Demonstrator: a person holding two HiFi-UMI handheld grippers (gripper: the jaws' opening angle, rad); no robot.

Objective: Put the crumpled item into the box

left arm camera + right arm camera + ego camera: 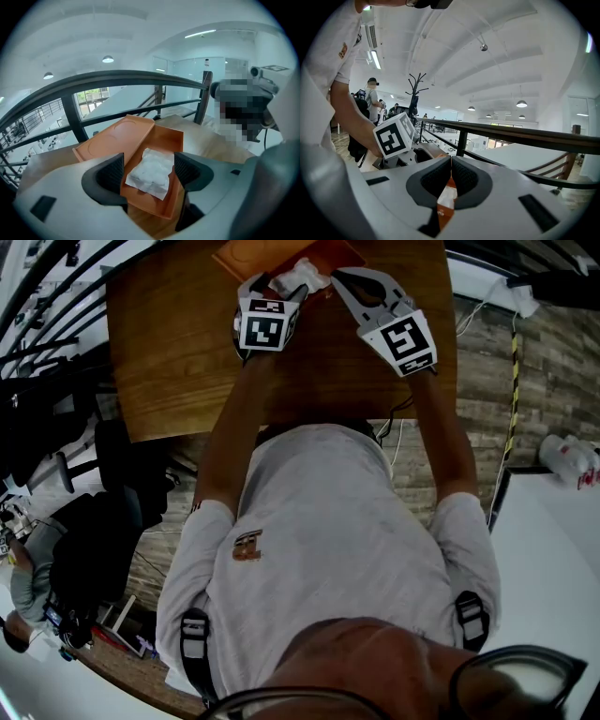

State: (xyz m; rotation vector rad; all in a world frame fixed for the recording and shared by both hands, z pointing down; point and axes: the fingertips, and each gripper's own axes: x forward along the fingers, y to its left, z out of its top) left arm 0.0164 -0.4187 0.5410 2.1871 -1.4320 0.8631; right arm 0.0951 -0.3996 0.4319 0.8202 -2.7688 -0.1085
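The white crumpled item [151, 173] lies flat inside the orange box [164, 138]. The box sits on the wooden surface [187, 352], at its far edge from the person. An orange lid [115, 140] lies just beside the box, on its left.

The left gripper [150, 168] hangs right over the item. Its fingers [112, 172] are spread wide, one on each side, and they touch nothing. The item is between them and a bit lower down. Its long side runs the same way as the long side of the box, pointing away from the gripper.

The right gripper [450, 173] is on the other side of the box. Its fingers are pinched tight on a thin orange edge. I think that is the wall of the box, held so the box does not slide.

The left gripper is much the nearer one to the item. To me the job looks done, since the item is in the box. The left gripper only has to go straight up and back, and it should not bump the box walls.
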